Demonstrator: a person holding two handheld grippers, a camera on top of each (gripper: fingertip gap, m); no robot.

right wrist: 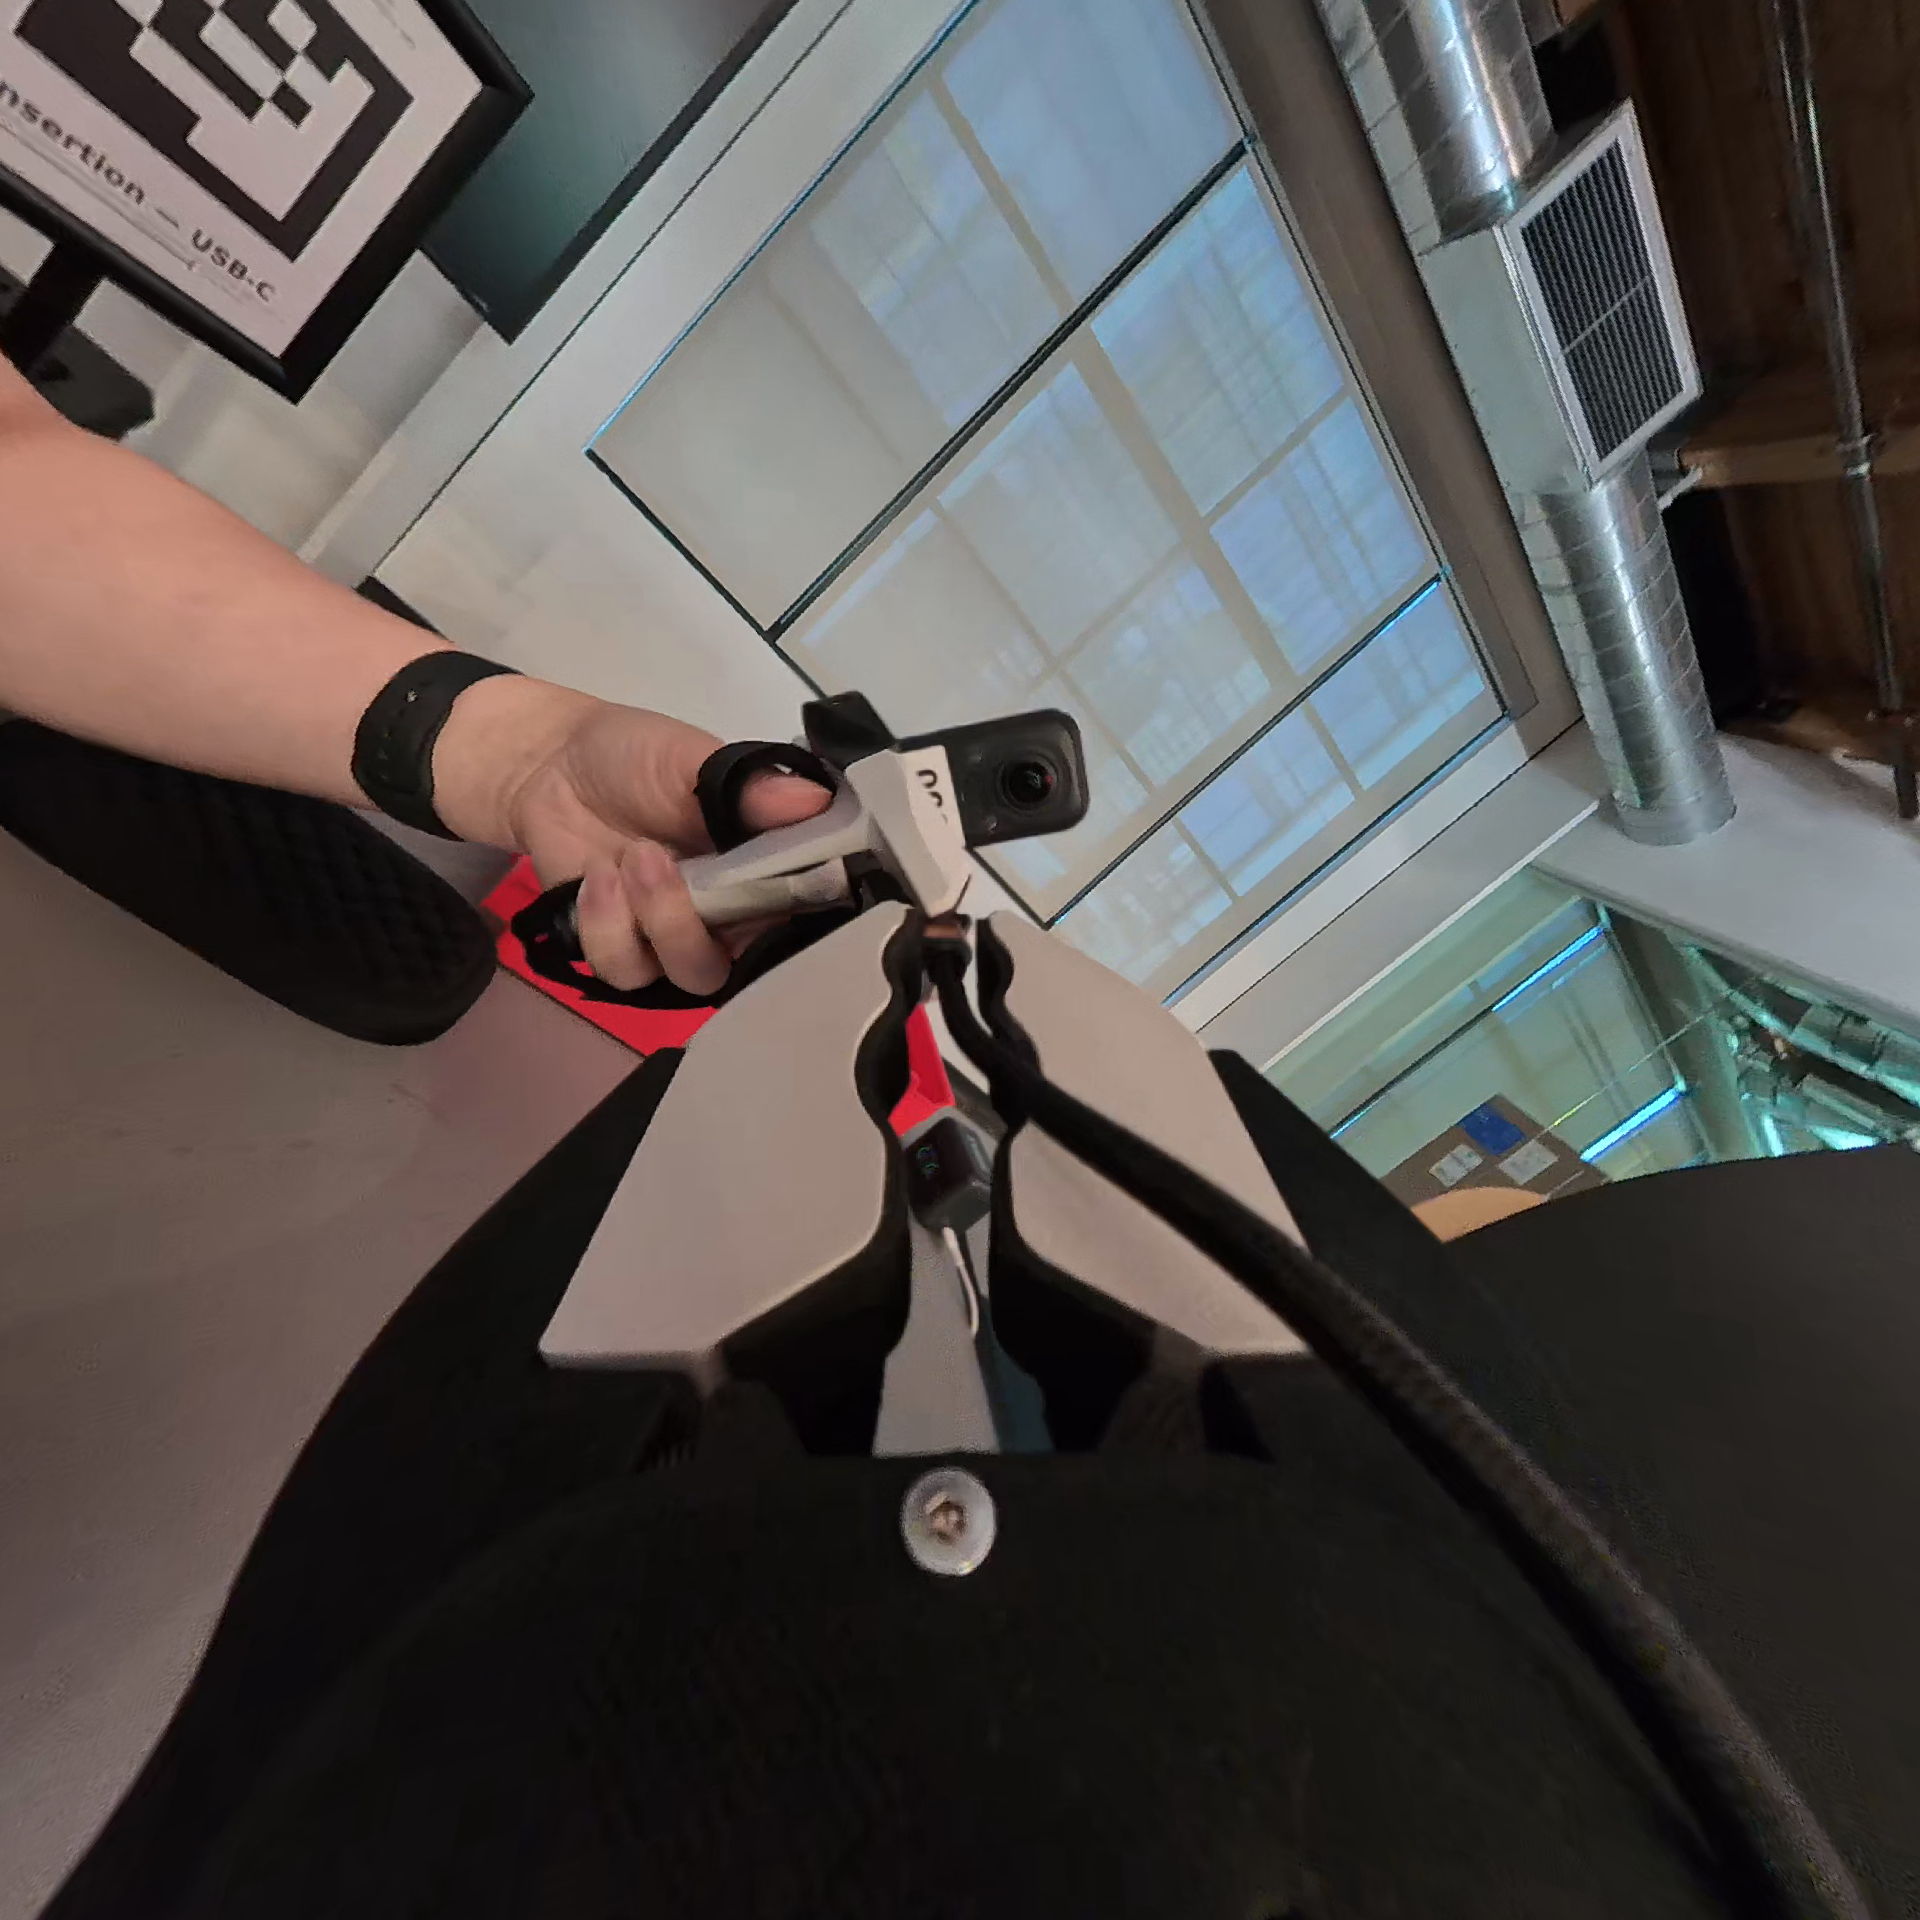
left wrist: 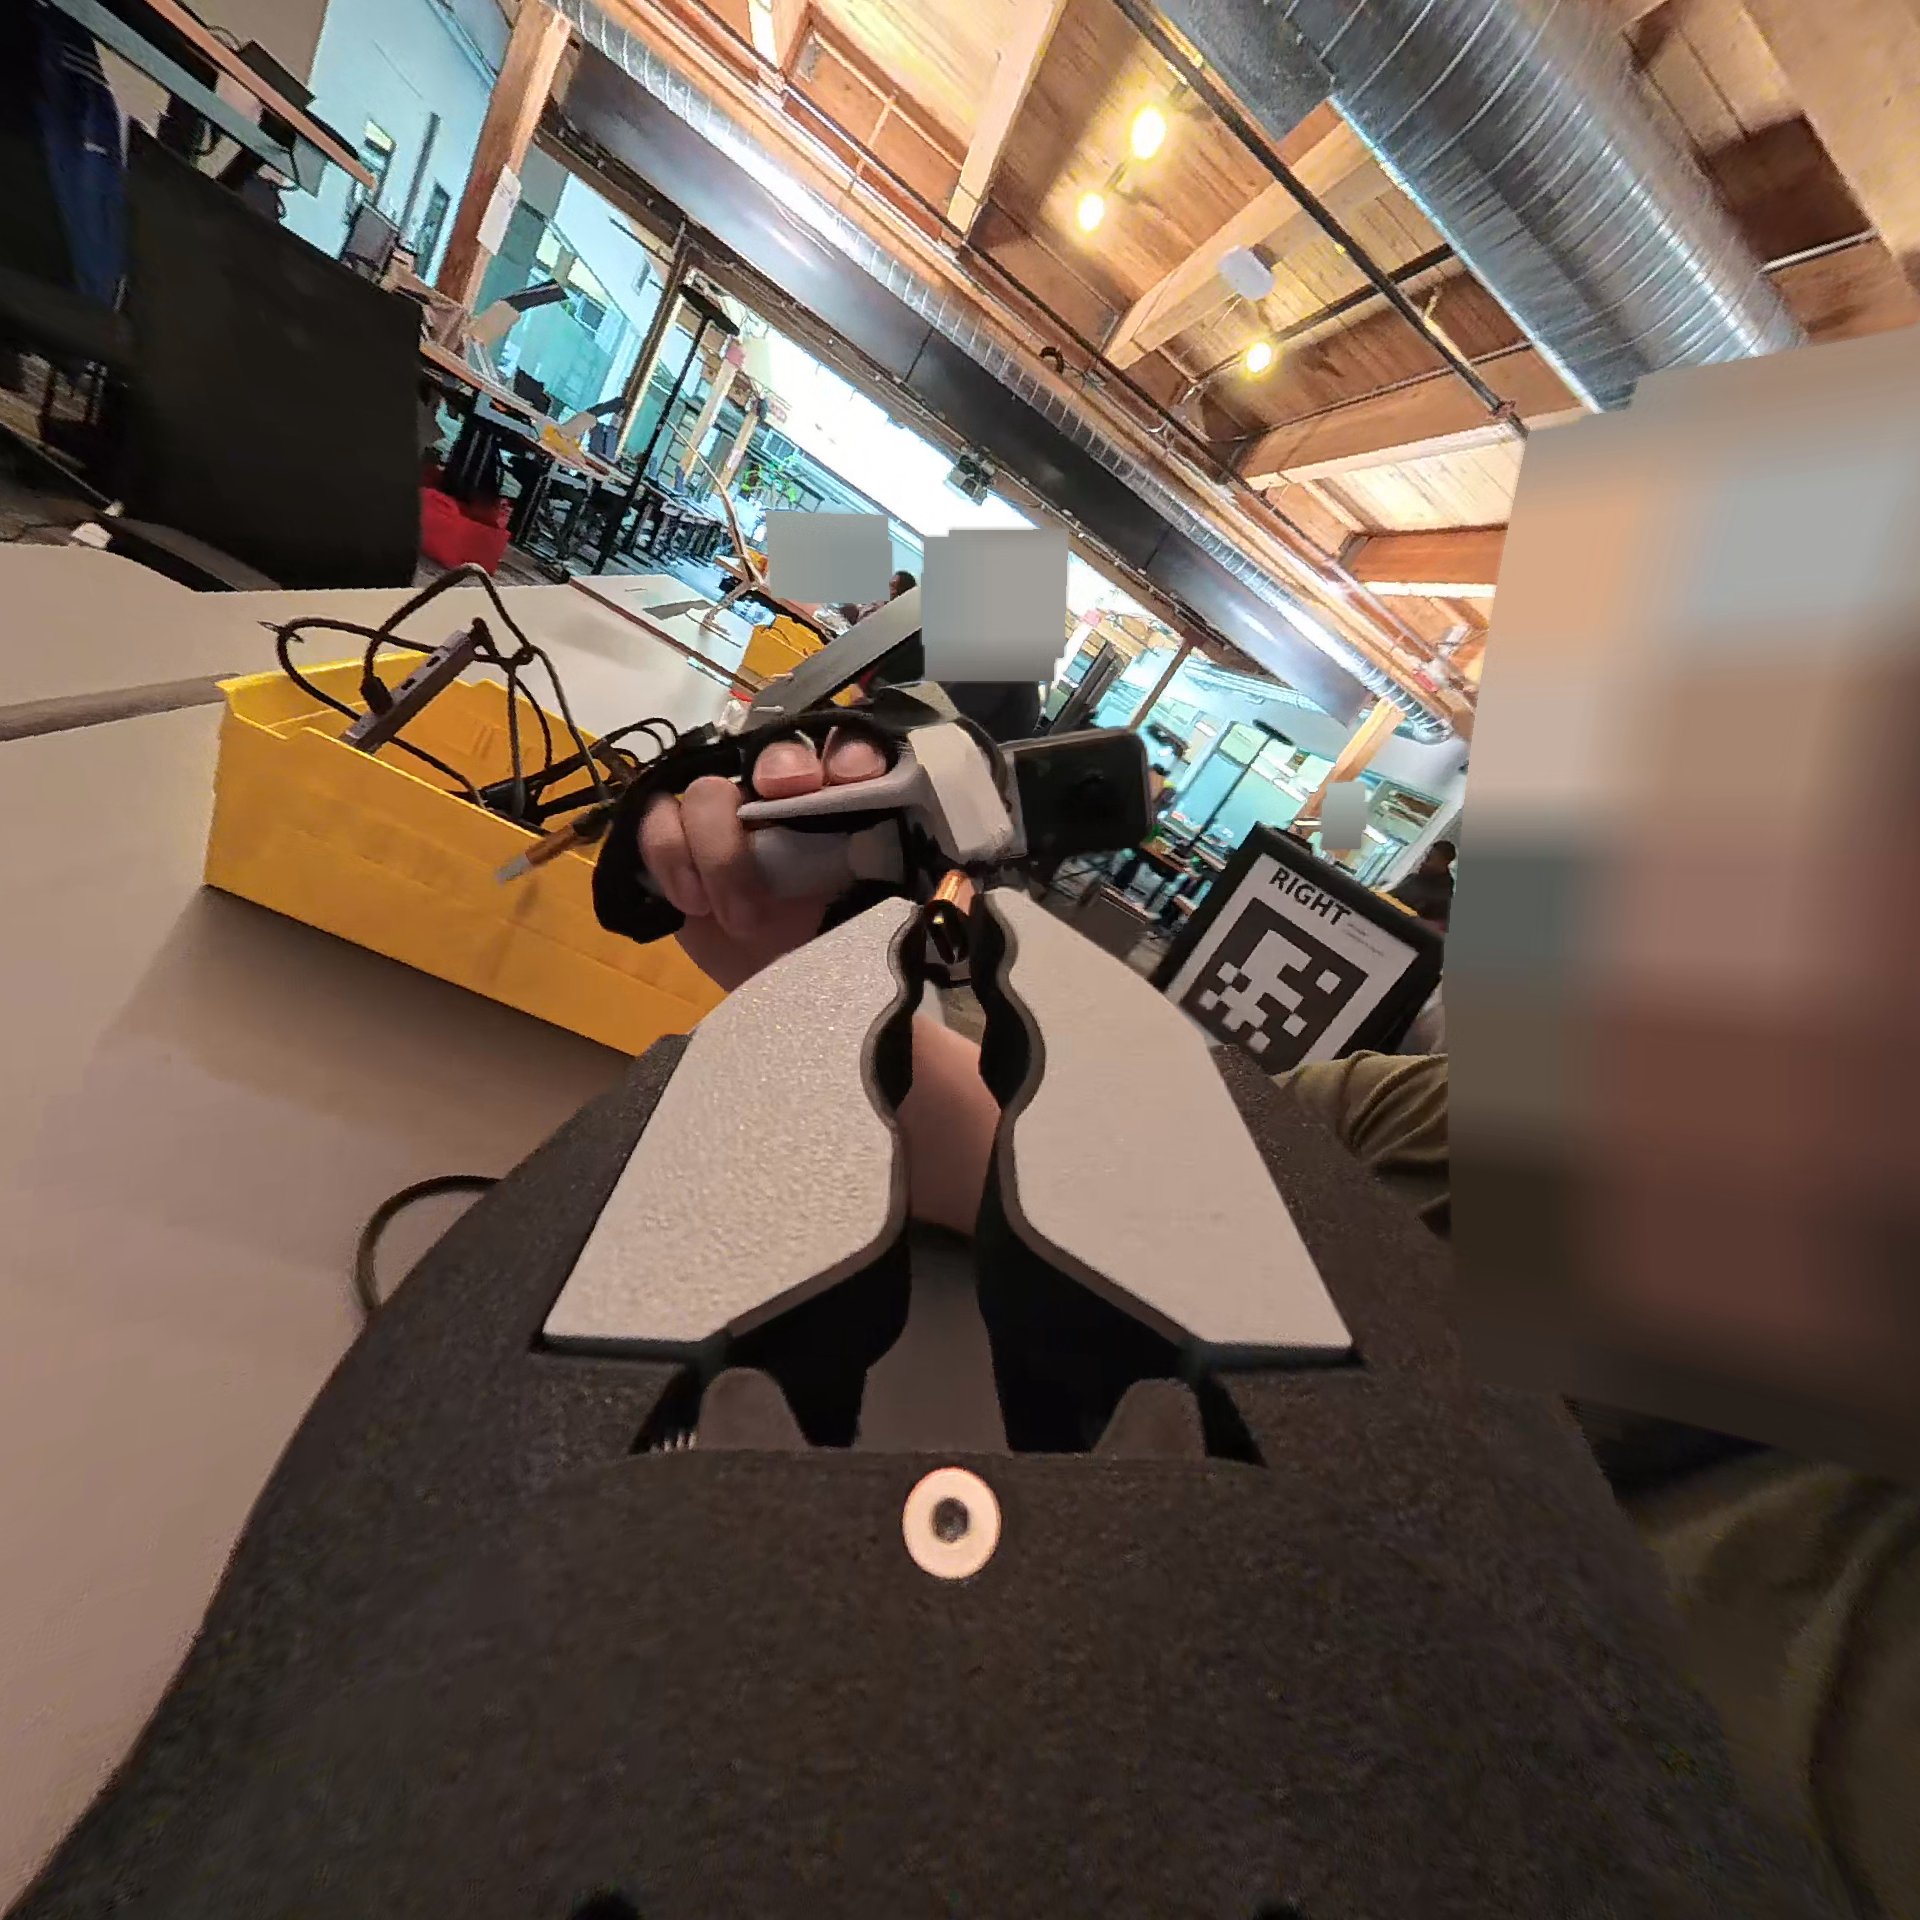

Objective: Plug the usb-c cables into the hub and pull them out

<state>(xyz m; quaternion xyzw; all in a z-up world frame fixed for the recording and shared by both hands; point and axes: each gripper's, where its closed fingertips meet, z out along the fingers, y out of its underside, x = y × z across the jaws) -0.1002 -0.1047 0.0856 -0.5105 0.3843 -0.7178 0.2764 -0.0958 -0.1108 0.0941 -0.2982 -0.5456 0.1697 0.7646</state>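
Left claw (left wrist: pixel 951 935): its 2 grey fingers (left wrist: pixel 790 1122) nearly meet at the tips, clamped on a copper-coloured plug (left wrist: pixel 948 902); lifted off the table (left wrist: pixel 156 1091), tips pointing at the right claw's handle.
Right claw (right wrist: pixel 945 935): fingers (right wrist: pixel 769 1132) drawn together at the tips on a small copper plug end (right wrist: pixel 945 928), with a black braided cable (right wrist: pixel 1351 1320) running from there back over the claw body toward the lower right.
Meeting point: each wrist view shows the other claw head-on, camera facing, so the 2 claws sit tip to tip; whether both pinch the same plug, I cannot tell.
Hands: a hand (left wrist: pixel 727 852) grips the right claw's handle; in the right wrist view a hand (right wrist: pixel 613 821) with a black wristband (right wrist: pixel 410 738) grips the left claw's handle.
Bin (left wrist: pixel 416 831): yellow, on the table, left of the right claw's hand.
Hub (left wrist: pixel 416 681): grey bar, propped tilted inside the bin among tangled black cables (left wrist: pixel 520 707).
Loose plug (left wrist: pixel 540 854): copper, hanging over the bin's front wall, untouched by either claw.
Marker boards: a framed board (left wrist: pixel 1299 956) right of the claws; another (right wrist: pixel 208 135) at the top left of the right wrist view.
Red item (right wrist: pixel 582 966): lies flat beyond the left claw's hand; what it is, I cannot tell.
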